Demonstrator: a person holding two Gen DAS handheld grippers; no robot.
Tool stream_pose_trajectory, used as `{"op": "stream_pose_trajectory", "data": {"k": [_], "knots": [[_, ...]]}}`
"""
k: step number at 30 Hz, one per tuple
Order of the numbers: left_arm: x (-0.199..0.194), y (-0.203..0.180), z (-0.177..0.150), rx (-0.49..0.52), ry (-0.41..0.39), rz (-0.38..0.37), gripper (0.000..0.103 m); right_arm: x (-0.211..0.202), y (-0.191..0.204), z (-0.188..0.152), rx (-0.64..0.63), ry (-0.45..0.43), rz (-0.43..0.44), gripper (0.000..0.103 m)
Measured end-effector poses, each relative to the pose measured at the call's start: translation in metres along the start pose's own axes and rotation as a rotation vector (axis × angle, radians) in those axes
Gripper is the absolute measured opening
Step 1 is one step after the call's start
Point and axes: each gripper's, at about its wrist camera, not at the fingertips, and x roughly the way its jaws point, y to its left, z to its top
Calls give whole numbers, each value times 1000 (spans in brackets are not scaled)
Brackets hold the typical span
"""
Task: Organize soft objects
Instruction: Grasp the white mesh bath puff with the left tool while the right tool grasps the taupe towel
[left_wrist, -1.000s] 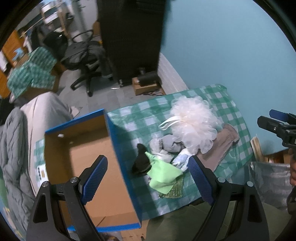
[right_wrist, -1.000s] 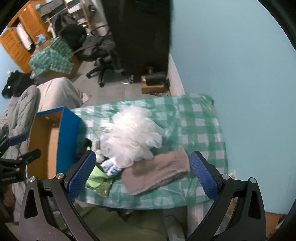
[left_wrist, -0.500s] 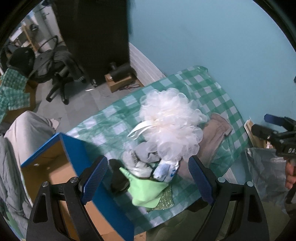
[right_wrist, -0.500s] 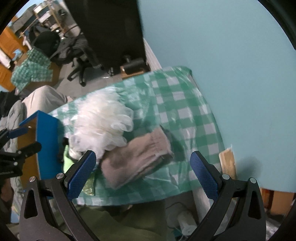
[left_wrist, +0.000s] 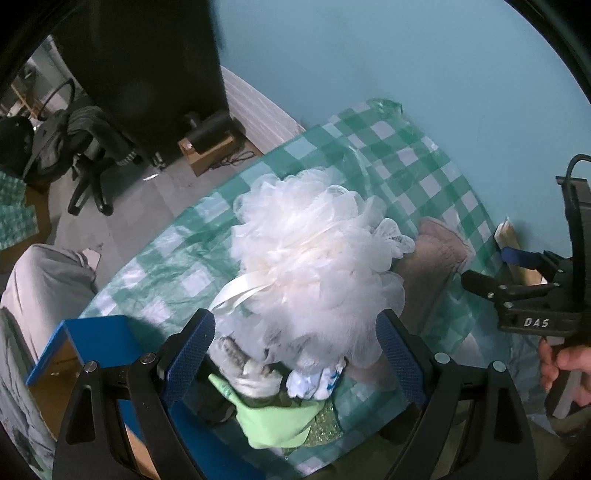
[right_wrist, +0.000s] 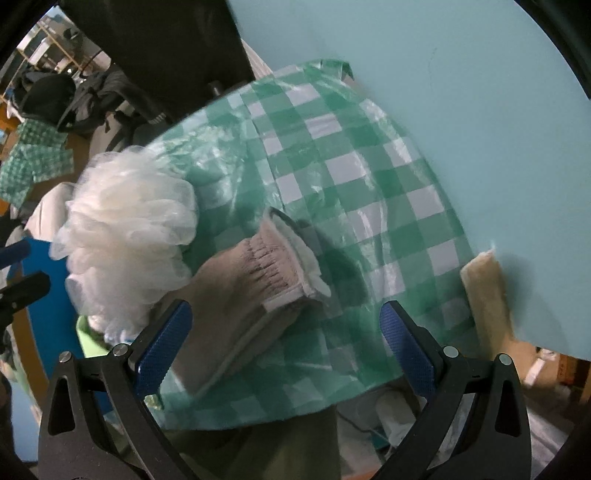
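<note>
A white mesh bath pouf (left_wrist: 314, 266) (right_wrist: 125, 221) lies on the green checked tablecloth (left_wrist: 413, 162) (right_wrist: 332, 166), on top of a small heap: a light green cloth (left_wrist: 273, 421), a grey-white sock (left_wrist: 247, 373), a blue-white piece (left_wrist: 314, 380). A beige folded cloth with an elastic hem (right_wrist: 255, 280) (left_wrist: 439, 251) lies to its right. My left gripper (left_wrist: 295, 362) is open, its fingers either side of the pouf's near edge. My right gripper (right_wrist: 284, 347) is open over the beige cloth.
A blue-edged cardboard box (left_wrist: 88, 343) (right_wrist: 48, 295) stands at the table's left. The teal wall (left_wrist: 406, 55) runs along the right. A black cabinet (left_wrist: 147, 55) and an office chair (left_wrist: 77, 147) stand on the floor behind. A wooden piece (right_wrist: 487, 295) leans at the wall.
Both grippers have come down and forward toward the heap. The left one swung right from the box to the pouf; the right one closed in on the beige cloth.
</note>
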Motion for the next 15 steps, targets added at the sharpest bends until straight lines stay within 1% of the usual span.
{"op": "stream_pose_trajectory", "data": {"k": [5, 8, 11, 15], "knots": [[17, -6, 10, -16, 38, -15, 90, 25, -3, 1, 22, 49, 8, 101], [23, -8, 15, -36, 45, -31, 90, 34, -6, 1, 48, 69, 16, 101], [31, -9, 20, -50, 56, -22, 90, 38, -8, 3, 66, 79, 27, 101], [44, -12, 28, -40, 80, 16, 90, 46, -12, 7, 76, 90, 32, 101]]}}
